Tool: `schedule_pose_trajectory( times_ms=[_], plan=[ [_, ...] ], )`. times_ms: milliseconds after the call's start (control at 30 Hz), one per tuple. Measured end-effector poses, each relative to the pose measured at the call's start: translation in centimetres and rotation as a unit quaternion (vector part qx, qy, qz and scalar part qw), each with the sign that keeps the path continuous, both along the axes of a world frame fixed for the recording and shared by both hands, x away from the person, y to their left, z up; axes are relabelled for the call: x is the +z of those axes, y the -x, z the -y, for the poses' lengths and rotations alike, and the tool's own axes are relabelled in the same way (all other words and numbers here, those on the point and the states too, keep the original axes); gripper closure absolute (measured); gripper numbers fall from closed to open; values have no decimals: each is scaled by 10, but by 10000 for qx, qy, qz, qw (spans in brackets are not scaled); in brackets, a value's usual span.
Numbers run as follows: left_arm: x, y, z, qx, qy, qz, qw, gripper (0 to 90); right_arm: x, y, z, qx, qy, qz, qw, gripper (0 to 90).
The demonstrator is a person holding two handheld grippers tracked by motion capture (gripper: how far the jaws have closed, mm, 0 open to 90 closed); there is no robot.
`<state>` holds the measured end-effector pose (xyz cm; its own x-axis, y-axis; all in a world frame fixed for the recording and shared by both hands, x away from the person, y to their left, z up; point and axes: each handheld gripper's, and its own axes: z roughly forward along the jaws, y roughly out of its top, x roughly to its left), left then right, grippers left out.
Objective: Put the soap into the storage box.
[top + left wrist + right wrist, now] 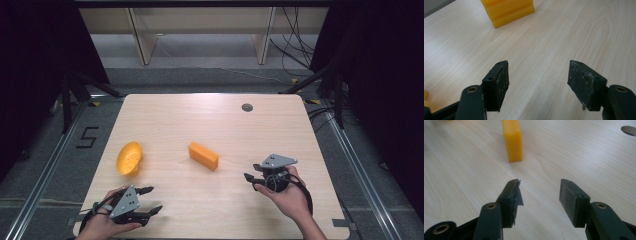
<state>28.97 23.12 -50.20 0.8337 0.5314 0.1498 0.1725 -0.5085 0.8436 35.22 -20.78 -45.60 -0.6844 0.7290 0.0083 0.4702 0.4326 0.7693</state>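
An orange block (203, 155) lies near the middle of the wooden table (210, 120). To its left a yellow bowl (129, 158) rests tipped on its side. My left gripper (152, 200) sits at the front left, open and holding nothing, below the bowl. In the left gripper view the gripper (538, 72) points across bare wood toward the block (507, 11). My right gripper (250, 180) is at the front right, open, aimed left toward the block. In the right gripper view the gripper (540, 188) is short of the block (512, 140), with nothing between the jaws.
A round cable hole (247, 107) is set in the far right part of the table; it also appears in the right gripper view (629, 130). Metal rails run along both sides of the table, and cables lie on the floor at the back right.
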Motion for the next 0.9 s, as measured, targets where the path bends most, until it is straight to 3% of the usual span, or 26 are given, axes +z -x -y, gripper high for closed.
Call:
schedule_pose_trajectory(
  times_ms=[100, 133, 233, 333, 367, 500, 567, 600, 700, 900],
  plan=[
    [3, -4, 2, -32, 18, 82, 10000, 316, -2, -1, 1, 38, 41, 80, 10000, 503],
    [9, -8, 3, -99, 134, -21, 9999, 315, -1, 0, 1, 33, 48, 77, 10000, 499],
    [19, -19, 5, -125, 215, -178, 9995, 310, 1, 1, 0, 10, 23, -48, 10000, 494],
    [29, -32, 9, -213, -25, -234, 9995, 309, 2, 1, 0, 9, 31, -9, 10000, 493],
    [31, -36, 12, -168, 27, -284, 9995, 313, 2, 1, 0, 2, 26, -10, 10000, 493],
    [41, -54, 23, -236, 26, -175, 9996, 314, 1, 1, 0, 9, 26, -21, 10000, 493],
    [46, -64, 30, -338, -39, -114, 9994, 307, 0, 0, 0, 23, 31, 37, 10000, 493],
    [49, -70, 33, -474, -142, -56, 9988, 298, 0, 1, 0, -12, -19, -81, 10000, 493],
    [53, -86, 43, -610, -371, -25, 9974, 297, 2, 0, 0, 48, -4, -22, 10000, 492],
    [58, -116, 65, -789, -431, 14, 9959, 305, 1, 2, -1, -1, -45, -121, 9999, 492]
  ],
)
